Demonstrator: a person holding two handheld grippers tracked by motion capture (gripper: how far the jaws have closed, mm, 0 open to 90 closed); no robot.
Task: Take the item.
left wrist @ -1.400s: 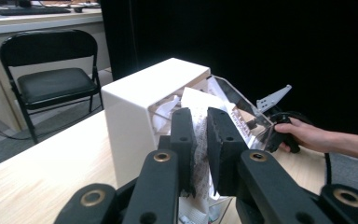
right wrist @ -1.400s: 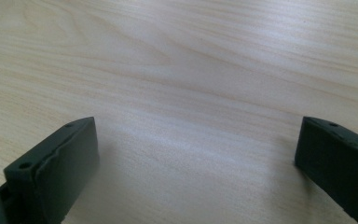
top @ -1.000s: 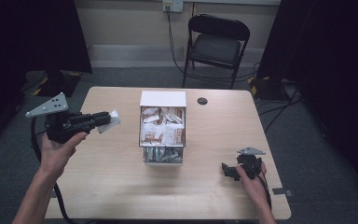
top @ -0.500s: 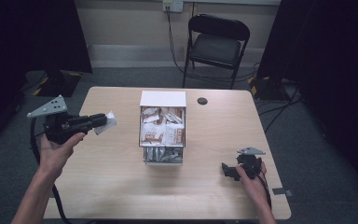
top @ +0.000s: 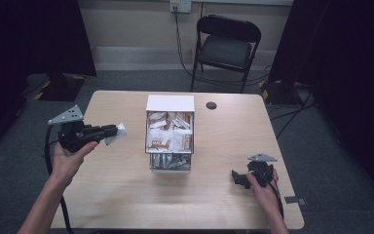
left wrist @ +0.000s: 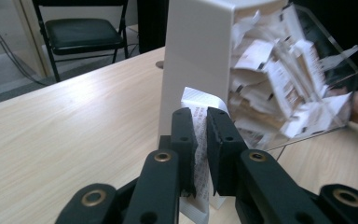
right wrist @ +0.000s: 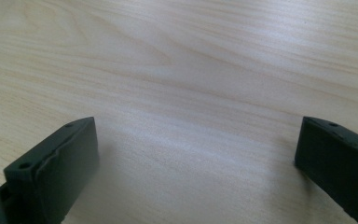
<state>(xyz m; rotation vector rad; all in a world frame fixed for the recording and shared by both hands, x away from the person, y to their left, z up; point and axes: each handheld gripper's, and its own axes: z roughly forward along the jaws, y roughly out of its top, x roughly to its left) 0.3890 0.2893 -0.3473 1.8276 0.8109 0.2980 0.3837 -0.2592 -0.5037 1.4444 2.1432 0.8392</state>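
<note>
While left tool (left wrist: 200,140) clamped a white packet (left wrist: 199,135), it hung left of the box (top: 170,132).
Right tool (right wrist: 196,158) rested on the surface (top: 126,195), jaws wide apart, nothing between them.

Packets in box (left wrist: 279,79): dark print, too blurred to read.
Packet in jaws (left wrist: 199,121): fine printed lines, illegible.
Packets in box, high view (top: 169,138): brown markings, no letters legible.
Counter (top: 126,195): no text.
</note>
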